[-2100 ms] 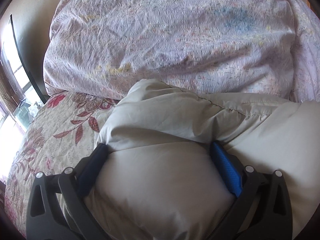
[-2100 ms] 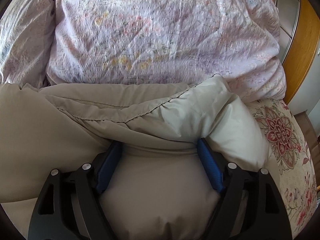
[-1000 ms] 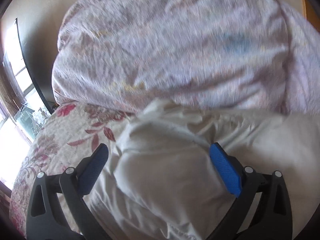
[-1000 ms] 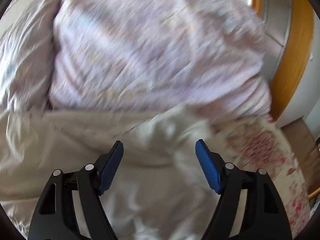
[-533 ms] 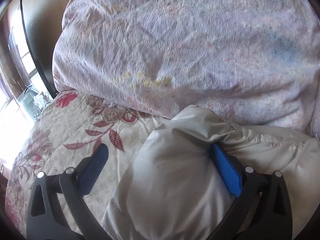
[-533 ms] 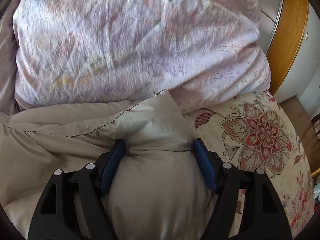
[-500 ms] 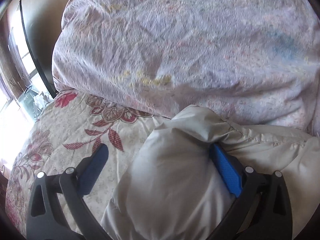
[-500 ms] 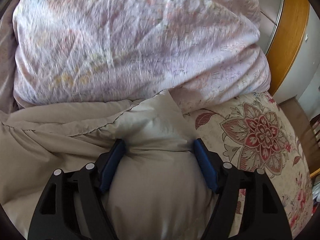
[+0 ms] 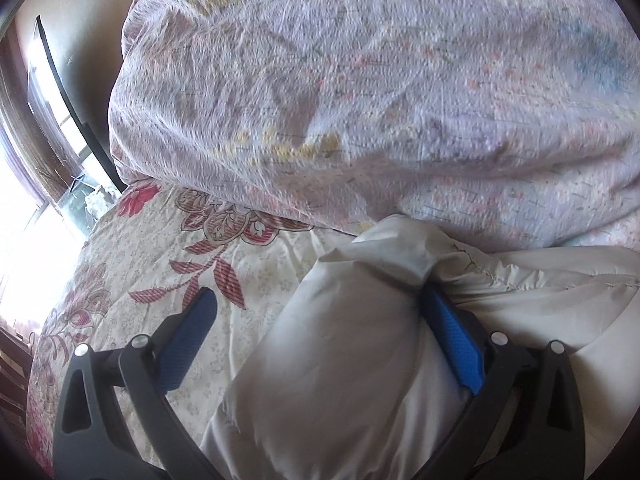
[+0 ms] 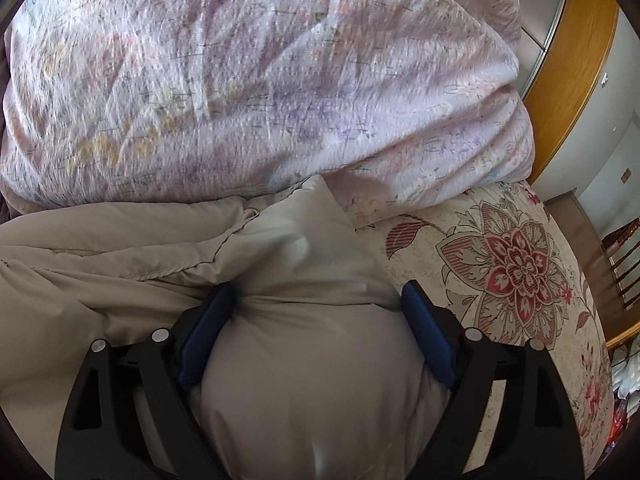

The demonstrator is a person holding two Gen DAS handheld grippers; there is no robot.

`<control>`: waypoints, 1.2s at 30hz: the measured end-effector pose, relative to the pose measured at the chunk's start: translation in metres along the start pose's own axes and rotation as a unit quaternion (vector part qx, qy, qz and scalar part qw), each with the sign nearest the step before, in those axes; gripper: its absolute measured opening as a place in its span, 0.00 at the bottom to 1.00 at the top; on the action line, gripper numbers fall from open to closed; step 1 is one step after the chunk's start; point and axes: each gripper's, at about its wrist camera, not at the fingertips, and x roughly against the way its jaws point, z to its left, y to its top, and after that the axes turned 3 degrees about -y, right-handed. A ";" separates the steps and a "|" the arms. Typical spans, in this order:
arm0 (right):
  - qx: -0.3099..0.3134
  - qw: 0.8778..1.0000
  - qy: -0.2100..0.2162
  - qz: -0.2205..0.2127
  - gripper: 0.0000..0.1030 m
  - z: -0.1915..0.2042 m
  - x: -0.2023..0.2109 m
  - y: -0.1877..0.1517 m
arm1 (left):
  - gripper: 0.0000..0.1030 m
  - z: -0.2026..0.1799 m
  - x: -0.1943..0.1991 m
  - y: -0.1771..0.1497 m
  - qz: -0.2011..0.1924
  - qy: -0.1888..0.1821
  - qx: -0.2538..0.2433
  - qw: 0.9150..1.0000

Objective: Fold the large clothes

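While window point(image 9: 24, 208) shows left, door point(image 10: 568, 80) right.

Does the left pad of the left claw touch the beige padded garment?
Apart. The left wrist view shows the left pad over the floral bedspread, with bedspread visible between it and the beige padded garment.

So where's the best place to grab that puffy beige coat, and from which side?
Probably by its two far corners, coming from the near side over the puffy beige coat. Each corner bunches into a plump lump that a wide gripper can straddle. The right gripper has its corner between both pads, jaws opening. The left gripper touches its corner with only one pad, so it should shift across.
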 end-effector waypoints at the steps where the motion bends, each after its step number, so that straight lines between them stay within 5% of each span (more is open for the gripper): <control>1: -0.001 1.000 0.001 0.000 0.84 0.000 0.000 0.000 | 0.98 -0.001 0.000 0.000 0.000 0.001 -0.001 1.000; 22: -0.035 0.999 0.026 0.004 0.84 -0.013 -0.006 0.000 | 0.98 0.036 -0.015 0.000 0.014 -0.058 0.049 0.997; 27: -0.064 0.997 0.041 -0.016 0.84 -0.028 0.005 -0.009 | 0.98 0.048 0.002 -0.011 0.005 -0.044 0.045 0.998; 36: -0.153 0.977 0.144 -0.013 0.84 -0.099 0.088 -0.079 | 0.98 0.098 0.108 -0.073 -0.009 -0.185 0.052 0.981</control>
